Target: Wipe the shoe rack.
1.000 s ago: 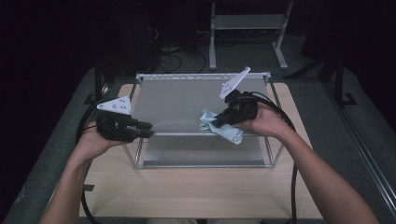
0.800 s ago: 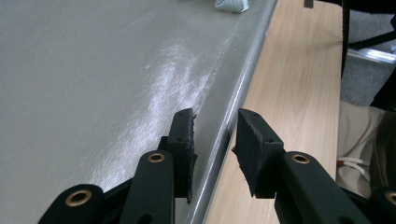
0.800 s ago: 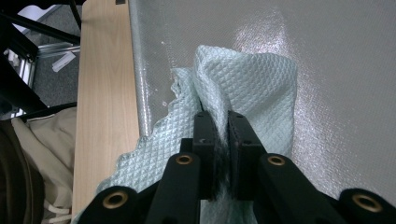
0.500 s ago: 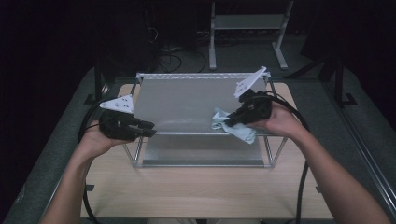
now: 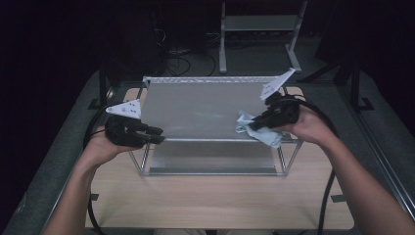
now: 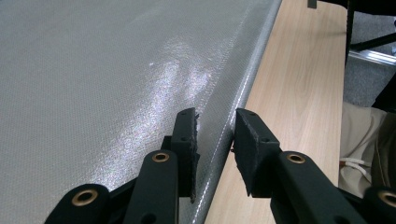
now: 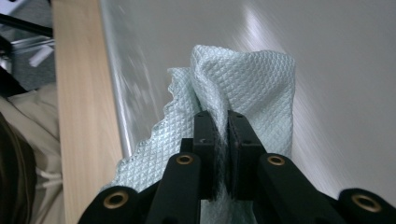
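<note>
On a wooden table [image 5: 215, 200], the right gripper [image 5: 255, 122] is pinching a pale green cloth [image 5: 259, 133] against a grey shelf's [image 5: 200, 110] front right edge, while the left gripper [image 6: 215, 140] is straddling its left front edge, jaws partly apart.

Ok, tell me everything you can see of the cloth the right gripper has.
The cloth is pale mint-green, with a woven diamond waffle texture and a wavy stitched edge. It is bunched and folded, pinched between the right gripper fingers, which are shut on it. It lies against the grey panel near the panel's front right edge, one corner hanging over that edge.
</note>
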Demonstrator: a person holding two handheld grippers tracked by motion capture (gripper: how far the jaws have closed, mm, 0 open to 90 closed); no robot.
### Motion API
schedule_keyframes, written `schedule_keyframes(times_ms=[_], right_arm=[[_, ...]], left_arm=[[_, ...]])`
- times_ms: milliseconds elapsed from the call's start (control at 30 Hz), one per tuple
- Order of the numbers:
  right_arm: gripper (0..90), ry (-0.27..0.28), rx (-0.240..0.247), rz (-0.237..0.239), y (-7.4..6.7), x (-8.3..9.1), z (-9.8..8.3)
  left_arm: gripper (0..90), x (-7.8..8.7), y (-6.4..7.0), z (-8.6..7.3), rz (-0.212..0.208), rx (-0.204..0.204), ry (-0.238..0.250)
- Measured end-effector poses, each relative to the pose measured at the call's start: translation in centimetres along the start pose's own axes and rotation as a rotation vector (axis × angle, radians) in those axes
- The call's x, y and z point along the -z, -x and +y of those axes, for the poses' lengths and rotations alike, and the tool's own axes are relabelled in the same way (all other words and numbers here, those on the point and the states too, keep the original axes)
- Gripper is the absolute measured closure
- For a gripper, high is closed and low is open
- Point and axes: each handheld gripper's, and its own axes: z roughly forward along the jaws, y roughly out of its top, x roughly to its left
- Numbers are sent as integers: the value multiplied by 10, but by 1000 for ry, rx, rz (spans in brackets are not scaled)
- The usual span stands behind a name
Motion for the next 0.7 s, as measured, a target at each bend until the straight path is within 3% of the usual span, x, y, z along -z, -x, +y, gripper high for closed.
schedule_keyframes(times_ms=[133,200,367,433,533,700], right_arm=[[831,7,-49,-11,6,15,-20],[831,1,-39,-19,4,11,-16],[829,25,16,12,-3,-11,8],[829,23,26,18,-3,-12,11],[830,11,6,14,2,0,-1],[830,13,-57,-19,10,29,-37]], left_arm=[[697,-1,-2,1,6,7,0],[692,-1,-3,2,11,9,-9],[679,-4,-1,6,12,-5,-17],[684,-4,-3,6,4,-4,-18],[685,-3,-3,5,1,0,-14],[685,-3,-4,3,-9,9,3]])
